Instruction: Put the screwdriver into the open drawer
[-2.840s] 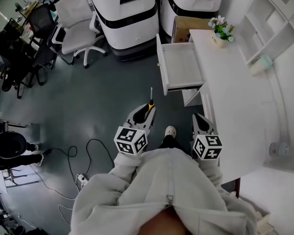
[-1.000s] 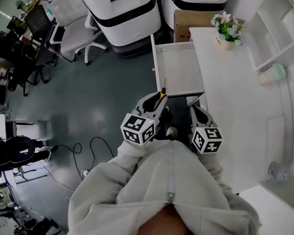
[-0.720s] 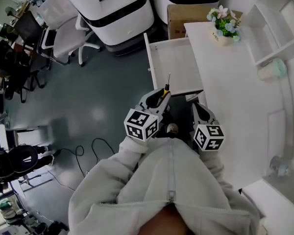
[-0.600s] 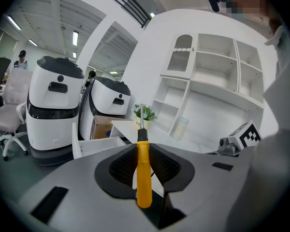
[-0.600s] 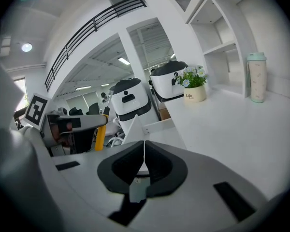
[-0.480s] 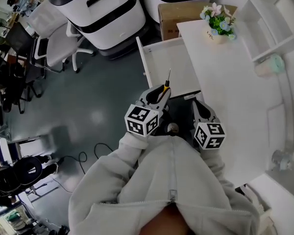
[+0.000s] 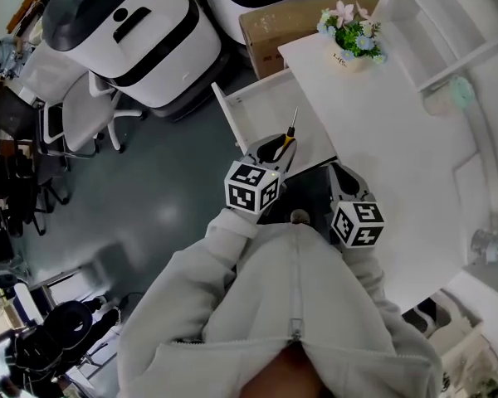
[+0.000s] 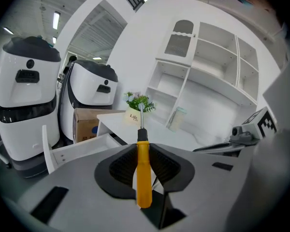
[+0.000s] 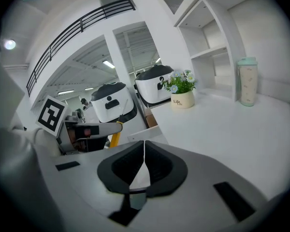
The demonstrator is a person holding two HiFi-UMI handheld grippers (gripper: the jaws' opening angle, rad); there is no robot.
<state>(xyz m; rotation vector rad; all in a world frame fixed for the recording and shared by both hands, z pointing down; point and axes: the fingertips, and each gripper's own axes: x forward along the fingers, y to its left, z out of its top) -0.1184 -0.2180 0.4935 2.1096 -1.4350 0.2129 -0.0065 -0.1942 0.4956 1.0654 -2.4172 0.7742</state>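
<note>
Between jaws of left hand-held gripper (image 8: 143,149), screwdriver (image 8: 143,175).

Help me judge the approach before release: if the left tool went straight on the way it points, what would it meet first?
Probably the open drawer: the left tool, shut on the screwdriver, angles down over it. Depth is unclear; the white desk edge beside it could come first.

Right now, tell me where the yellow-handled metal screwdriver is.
In the head view, the yellow-handled screwdriver is clamped in the left gripper, its shaft pointing over the open white drawer beside the white desk.
</note>
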